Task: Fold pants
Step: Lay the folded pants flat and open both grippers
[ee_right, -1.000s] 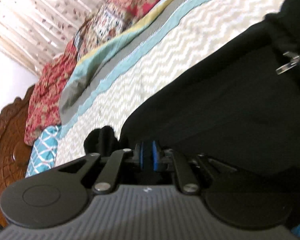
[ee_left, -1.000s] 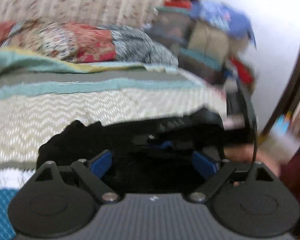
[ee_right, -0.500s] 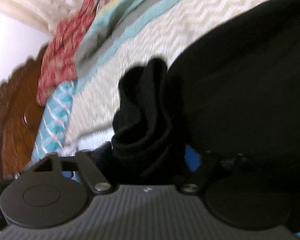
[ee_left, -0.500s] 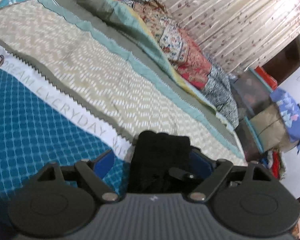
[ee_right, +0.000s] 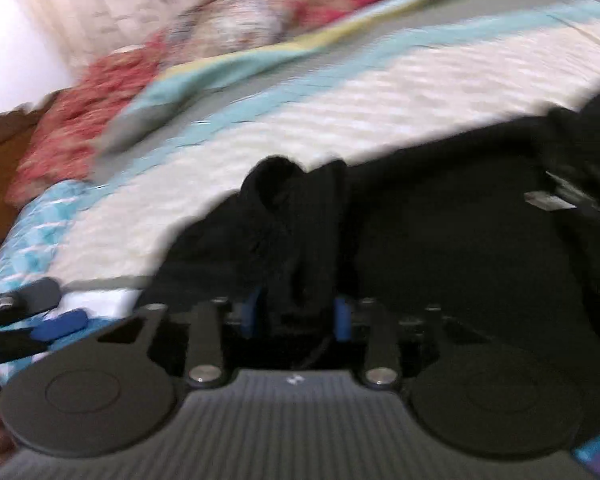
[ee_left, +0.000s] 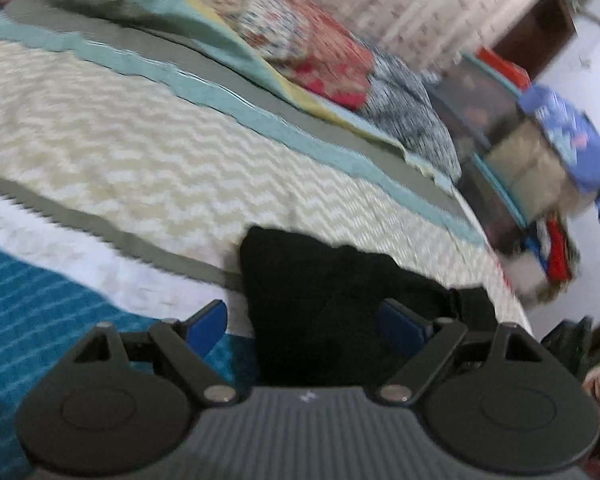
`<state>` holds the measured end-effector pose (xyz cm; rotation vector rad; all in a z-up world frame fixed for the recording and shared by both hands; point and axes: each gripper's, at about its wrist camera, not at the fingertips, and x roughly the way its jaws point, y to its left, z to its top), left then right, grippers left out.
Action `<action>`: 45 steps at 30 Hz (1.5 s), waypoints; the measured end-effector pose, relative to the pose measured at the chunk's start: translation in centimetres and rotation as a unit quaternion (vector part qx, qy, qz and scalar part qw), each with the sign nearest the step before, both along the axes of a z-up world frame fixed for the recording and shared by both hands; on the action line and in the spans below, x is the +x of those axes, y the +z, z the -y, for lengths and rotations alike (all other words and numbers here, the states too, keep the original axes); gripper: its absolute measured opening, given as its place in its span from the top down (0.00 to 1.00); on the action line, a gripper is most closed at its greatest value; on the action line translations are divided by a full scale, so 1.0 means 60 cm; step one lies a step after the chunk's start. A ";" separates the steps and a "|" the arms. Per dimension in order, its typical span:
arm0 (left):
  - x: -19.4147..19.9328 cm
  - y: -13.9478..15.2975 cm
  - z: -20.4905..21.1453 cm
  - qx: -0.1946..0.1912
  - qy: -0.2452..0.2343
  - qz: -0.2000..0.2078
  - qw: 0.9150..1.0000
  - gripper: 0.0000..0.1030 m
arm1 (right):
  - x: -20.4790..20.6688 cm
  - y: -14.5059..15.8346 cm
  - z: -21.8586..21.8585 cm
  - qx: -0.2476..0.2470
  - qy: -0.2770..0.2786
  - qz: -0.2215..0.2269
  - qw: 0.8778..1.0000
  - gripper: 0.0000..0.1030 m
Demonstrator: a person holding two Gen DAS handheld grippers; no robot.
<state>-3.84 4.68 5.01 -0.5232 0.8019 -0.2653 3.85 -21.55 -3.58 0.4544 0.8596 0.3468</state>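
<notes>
the black pants (ee_right: pixel 440 240) lie on the patterned bedspread (ee_left: pixel 140 152), with one bunched fold standing up. the right gripper (ee_right: pixel 296 314) is opening, that fold still between its blue pads (ee_right: pixel 342 316). the left gripper (ee_left: pixel 304 320) is spread wide over a corner of the pants (ee_left: pixel 312 292), its pads clear of the cloth.
</notes>
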 end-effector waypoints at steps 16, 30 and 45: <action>0.007 -0.087 0.108 0.170 -0.060 -0.061 0.982 0.17 | 0.019 -0.031 -0.019 -0.016 0.053 0.034 0.998 0.77; -0.060 -0.019 0.084 0.157 -0.016 -0.071 0.985 0.13 | -0.063 0.024 0.001 0.011 0.043 0.083 0.996 0.61; -0.061 -0.025 0.107 0.190 0.016 -0.102 0.976 0.08 | -0.084 -0.033 -0.028 -0.034 0.068 0.055 0.996 0.60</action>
